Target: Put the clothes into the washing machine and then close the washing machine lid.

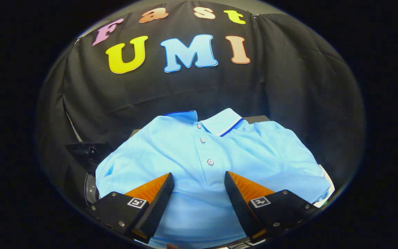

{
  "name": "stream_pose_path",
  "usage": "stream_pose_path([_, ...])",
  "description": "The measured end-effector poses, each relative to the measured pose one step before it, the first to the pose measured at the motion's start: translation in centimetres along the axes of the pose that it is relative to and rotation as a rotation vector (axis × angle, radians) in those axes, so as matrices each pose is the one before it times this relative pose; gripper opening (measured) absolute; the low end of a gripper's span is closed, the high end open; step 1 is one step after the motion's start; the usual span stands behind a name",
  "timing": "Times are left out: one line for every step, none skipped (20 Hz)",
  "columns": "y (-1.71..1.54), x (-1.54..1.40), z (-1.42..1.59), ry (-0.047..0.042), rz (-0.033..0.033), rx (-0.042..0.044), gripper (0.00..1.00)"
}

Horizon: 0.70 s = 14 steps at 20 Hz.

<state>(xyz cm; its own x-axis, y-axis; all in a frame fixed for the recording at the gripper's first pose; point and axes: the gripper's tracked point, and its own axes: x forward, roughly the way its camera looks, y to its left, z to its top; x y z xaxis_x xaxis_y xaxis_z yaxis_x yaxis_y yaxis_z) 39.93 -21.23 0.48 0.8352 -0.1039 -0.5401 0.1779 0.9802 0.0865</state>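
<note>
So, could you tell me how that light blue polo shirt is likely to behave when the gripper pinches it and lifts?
The polo shirt lies flat with soft wrinkles, so it will probably droop and trail rather than hold shape. It looks like thin fabric, likely light. The gripper is open with the button placket between its fingers; a pinch there may gather only the top layer.

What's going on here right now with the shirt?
A person's handheld gripper hovers open over a folded light blue polo shirt, its fingers spread to either side of the button strip. Nothing is gripped yet. A dark, rounded part, possibly the washing machine, peeks out beside the shirt.
</note>
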Motion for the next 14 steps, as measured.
stream_pose_path([0.409, 0.182, -0.104, -0.00156, -0.00183, -0.02497, 0.91])
stream_pose_path([-0.105, 0.012, 0.095, -0.00357, -0.0073, 0.00574, 0.91])
stream_pose_path([-0.301, 0.091, -0.013, -0.00451, -0.01506, 0.01799, 0.9])
stream_pose_path([-0.12, -0.059, 0.003, -0.00019, -0.00805, 0.01512, 0.88])
stream_pose_path([0.12, 0.225, -0.116, 0.00719, -0.00374, -0.00096, 0.8])
stream_pose_path([0.408, 0.009, -0.053, 0.01264, 0.01623, -0.00485, 0.61])
stream_pose_path([0.587, -0.088, -0.061, 0.01393, 0.0268, -0.0282, 0.42])
stream_pose_path([0.26, -0.016, -0.086, 0.01497, 0.01542, -0.04644, 0.13])
stream_pose_path([0.273, -0.252, -0.138, 0.01597, 0.00336, -0.03494, 0.11])
stream_pose_path([-0.149, -0.094, 0.048, 0.00069, -0.00912, -0.01773, 0.07])
stream_pose_path([-0.374, 0.041, 0.039, -0.00257, -0.01505, 0.00687, 0.05])
stream_pose_path([-0.189, -0.005, 0.166, -0.00214, -0.01973, 0.03469, 0.02])
stream_pose_path([-0.1, -0.137, 0.014, -0.00329, -0.01623, 0.04065, 0.01])
stream_pose_path([0.014, -0.159, -0.116, -0.00613, -0.01027, 0.02465, 0.01])
